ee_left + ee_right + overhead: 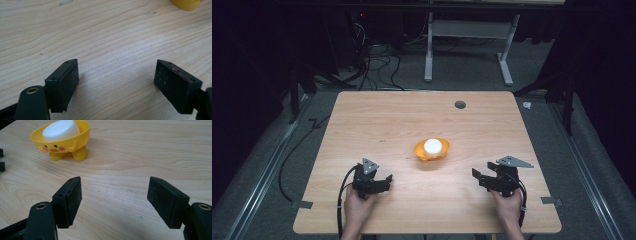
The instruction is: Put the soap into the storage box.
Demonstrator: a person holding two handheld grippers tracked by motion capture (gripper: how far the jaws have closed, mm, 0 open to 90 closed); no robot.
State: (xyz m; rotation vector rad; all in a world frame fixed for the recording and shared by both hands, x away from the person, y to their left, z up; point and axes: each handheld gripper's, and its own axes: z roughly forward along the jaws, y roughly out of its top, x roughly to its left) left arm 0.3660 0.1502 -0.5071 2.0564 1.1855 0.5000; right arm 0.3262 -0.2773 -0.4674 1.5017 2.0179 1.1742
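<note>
A yellow chick-shaped bowl [432, 151] stands on small feet near the middle of the wooden table [377, 120], with a white round puck [432, 145] resting in it. In the right gripper view the bowl [75, 138] and puck [61, 130] sit up-left of my right gripper [114, 182], whose jaws are open over bare wood. My right gripper [477, 178] is at the front right, pointing left. Front left, my left gripper [384, 183] is open too. In its own view, the left gripper [116, 67] has nothing between its jaws, and the bowl's edge [186, 3] shows at top right.
A dark round cable hole [460, 104] lies near the table's far edge. Grey tape tabs [302, 204] [552, 201] stick out at the front corners. Behind the table are a white desk frame [467, 45] and floor cables [377, 65].
</note>
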